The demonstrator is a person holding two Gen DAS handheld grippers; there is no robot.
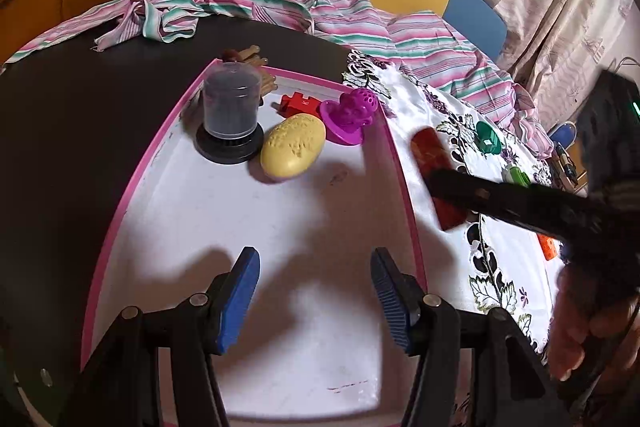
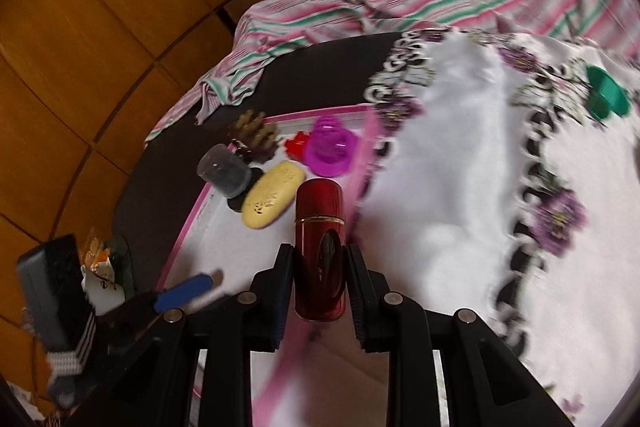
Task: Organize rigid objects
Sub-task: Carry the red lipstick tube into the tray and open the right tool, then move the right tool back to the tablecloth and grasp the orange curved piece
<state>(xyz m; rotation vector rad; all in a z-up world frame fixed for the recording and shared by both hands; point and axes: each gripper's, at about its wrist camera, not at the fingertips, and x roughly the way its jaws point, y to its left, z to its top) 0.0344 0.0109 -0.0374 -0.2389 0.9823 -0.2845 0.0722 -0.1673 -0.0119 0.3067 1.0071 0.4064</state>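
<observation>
My right gripper (image 2: 320, 259) is shut on a glossy red cylindrical case (image 2: 319, 203) with a gold band, carried above the pink right rim of a white tray (image 2: 362, 151). In the left wrist view the same red case (image 1: 430, 155) hangs in the right gripper (image 1: 440, 187) just right of the tray (image 1: 404, 163). My left gripper (image 1: 316, 291) stands open over the tray's bare near half with nothing between its blue pads (image 1: 240, 299). At the tray's far end lie a yellow oval (image 1: 292, 145), a dark cylinder under a clear cover (image 1: 230, 107), a red puzzle piece (image 1: 296, 103) and a purple toy (image 1: 348, 115).
A white floral cloth (image 1: 500, 267) right of the tray carries two green pieces (image 1: 488, 139) (image 1: 518, 175) and an orange piece (image 1: 547, 247). A pine cone (image 2: 254, 137) sits behind the tray. Striped fabric (image 1: 280, 3) is heaped at the back. A hand (image 1: 580, 327) holds the right gripper.
</observation>
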